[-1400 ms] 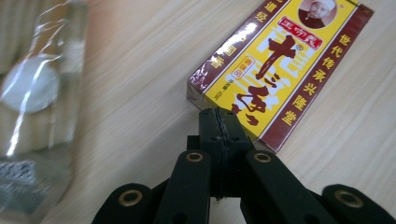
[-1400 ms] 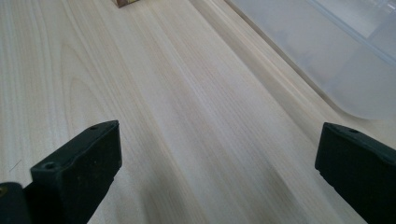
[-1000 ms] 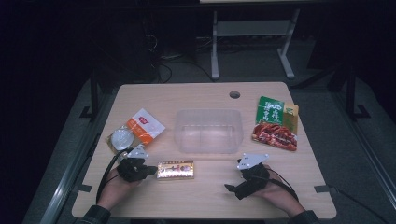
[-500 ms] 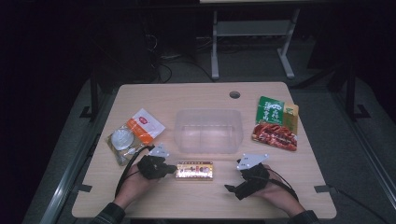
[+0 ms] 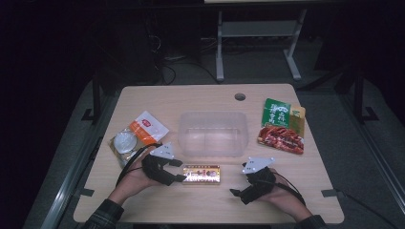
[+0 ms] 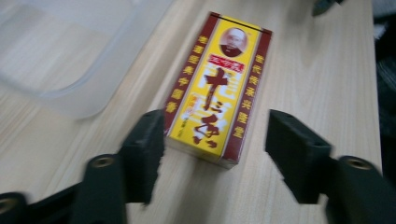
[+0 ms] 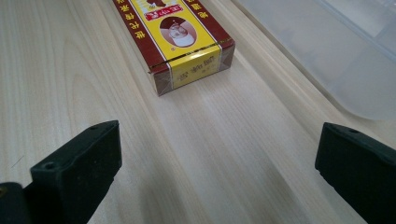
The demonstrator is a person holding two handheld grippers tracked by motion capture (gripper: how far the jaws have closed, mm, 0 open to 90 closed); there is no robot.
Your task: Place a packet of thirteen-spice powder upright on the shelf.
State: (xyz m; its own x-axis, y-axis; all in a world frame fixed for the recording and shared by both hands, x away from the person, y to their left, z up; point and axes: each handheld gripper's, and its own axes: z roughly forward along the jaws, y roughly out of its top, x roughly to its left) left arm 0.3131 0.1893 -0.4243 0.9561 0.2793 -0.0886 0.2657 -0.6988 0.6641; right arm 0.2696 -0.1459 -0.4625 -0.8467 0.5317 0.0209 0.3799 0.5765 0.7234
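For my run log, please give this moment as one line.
left gripper: jaws just opened, straddling near end of yellow box | right gripper: open, holding nothing | box lies flat on table

1. The long yellow and dark red cardboard box is showing a smooth printed face that is shining a little.
2. The pale wooden table is looking matt, with fine straight grain.
3. The clear plastic container is looking smooth and slightly frosted.
4. The black jaws of the left gripper are looking matt, like hard plastic.
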